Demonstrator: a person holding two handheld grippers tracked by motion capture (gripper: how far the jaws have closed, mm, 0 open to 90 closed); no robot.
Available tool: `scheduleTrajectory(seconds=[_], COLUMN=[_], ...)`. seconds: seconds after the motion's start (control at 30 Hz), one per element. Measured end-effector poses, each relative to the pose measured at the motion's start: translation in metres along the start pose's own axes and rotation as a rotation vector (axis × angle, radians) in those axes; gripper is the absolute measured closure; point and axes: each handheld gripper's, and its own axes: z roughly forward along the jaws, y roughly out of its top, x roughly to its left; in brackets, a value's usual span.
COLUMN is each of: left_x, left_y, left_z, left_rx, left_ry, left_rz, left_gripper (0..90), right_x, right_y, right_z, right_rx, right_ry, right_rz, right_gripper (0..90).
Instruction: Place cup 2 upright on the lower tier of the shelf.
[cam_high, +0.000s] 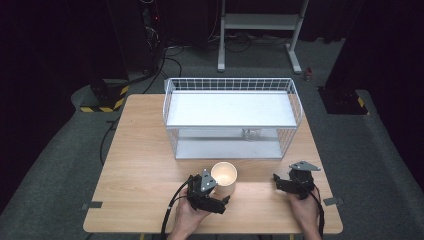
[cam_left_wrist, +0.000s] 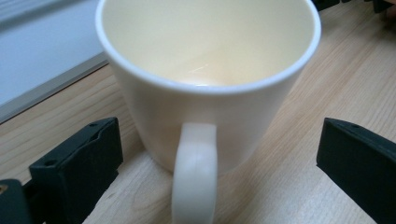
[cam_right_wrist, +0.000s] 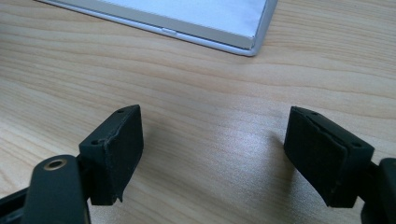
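- The left gripper (cam_high: 216, 192) sat near the table's front edge, at about 6 o'clock from the table's middle, held in the person's left hand (cam_high: 187, 217).
- In the left gripper view its two black jaws stood wide apart, one on each side of the cream mug (cam_left_wrist: 210, 79), and neither pad touched it; the gripper held nothing.
- The mug (cam_high: 224, 178) stood upright on the wooden table (cam_high: 145, 165), just beside the left gripper at its 1 o'clock in the high view.
- The mug's handle (cam_left_wrist: 195, 172) pointed straight back toward the left gripper's camera, lying between the jaws, well clear of both.
- The inside of the mug looked empty, though a faint sheen low in the bowl made it hard to be sure.
- The right gripper (cam_high: 282, 182) rested at about 3 o'clock from the mug, well apart from it, in the person's right hand (cam_high: 305, 210).
- Its jaws were also spread, with bare wood between them in the right gripper view (cam_right_wrist: 212, 154); it gripped nothing.
- A white wire basket (cam_high: 232, 117) with a shelf stood at 12 o'clock from the mug, near it but not touching.
- A small clear object (cam_high: 251, 134), perhaps a glass, sat on the basket's lower level.
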Motion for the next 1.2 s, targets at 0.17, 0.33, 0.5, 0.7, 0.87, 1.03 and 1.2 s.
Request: scheduleTrajectory(seconds=[0.17,0.33,0.5,0.7,0.87,1.03,1.2], left_x=[-0.001,0.000,0.000,0.001,0.000,0.000,0.000], left_y=[0.005,0.009,0.013,0.014,0.016,0.018,0.019], left_z=[0.003,0.001,0.002,0.006,0.010,0.013,0.016], left_rx=[0.000,-0.019,-0.027,-0.041,-0.046,-0.054,-0.054], left_ry=[0.008,0.002,0.006,0.017,0.027,0.036,0.063], left_rz=[0.003,-0.002,-0.002,-0.017,-0.008,-0.009,0.001], left_gripper=[0.3,0.3,0.4,0.8,0.3,0.2,1.1], right_x=[0.000,0.000,0.000,0.000,0.000,0.000,0.000], right_y=[0.000,0.000,0.000,0.000,0.000,0.000,0.000], right_z=[0.000,0.000,0.000,0.000,0.000,0.000,0.000], right_rx=[0.000,0.000,0.000,0.000,0.000,0.000,0.000], right_ry=[0.000,0.000,0.000,0.002,0.001,0.001,0.002], right_rz=[0.000,-0.001,0.001,0.001,0.001,0.001,0.001], right_gripper=[20.0,20.0,20.0,20.0,20.0,20.0,20.0])
